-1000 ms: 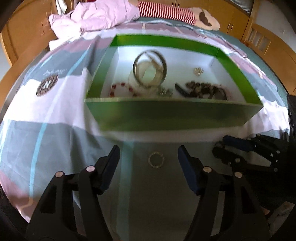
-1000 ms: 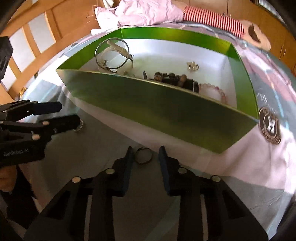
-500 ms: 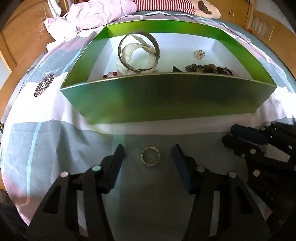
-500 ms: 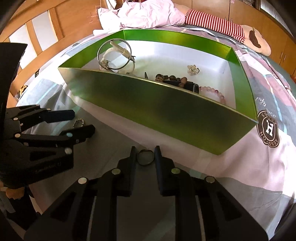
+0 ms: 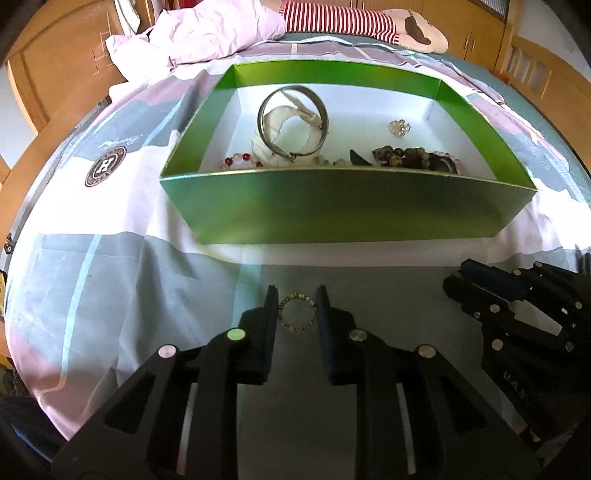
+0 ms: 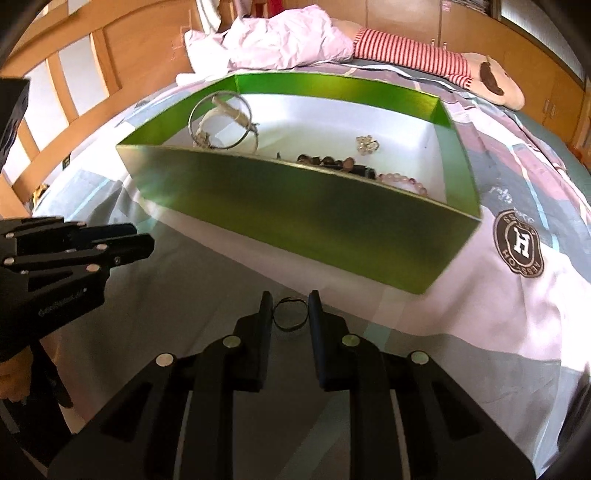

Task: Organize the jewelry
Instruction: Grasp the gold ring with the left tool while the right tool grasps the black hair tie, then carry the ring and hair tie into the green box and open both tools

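Note:
A small studded ring [image 5: 295, 327] lies on the grey patch of the bedsheet between the fingers of my left gripper [image 5: 297, 291]. Its jaws are closing, and the pads touch the ring's two sides. My right gripper [image 6: 290, 295] is shut on a thin dark ring [image 6: 290, 329], also low on the sheet. Just beyond both stands a green box [image 5: 332, 203] with a white floor. It holds a metal bangle [image 5: 293, 122], dark beads [image 5: 413, 157] and a red-and-white bead bracelet. Each gripper shows in the other's view: the right [image 5: 458, 275], the left [image 6: 129, 242].
A crumpled pink cloth [image 5: 207, 33] and a striped plush toy [image 5: 351, 18] lie at the bed's far end. A round logo [image 6: 519, 243] is printed on the sheet beside the box. Wooden bed rails [image 6: 92, 70] run along the sides. A hand [image 6: 11, 376] holds the left gripper.
The left jaws have come in from wide apart until they meet the studded ring. The right jaws narrowed slightly onto the thin ring. Neither hand has shifted much.

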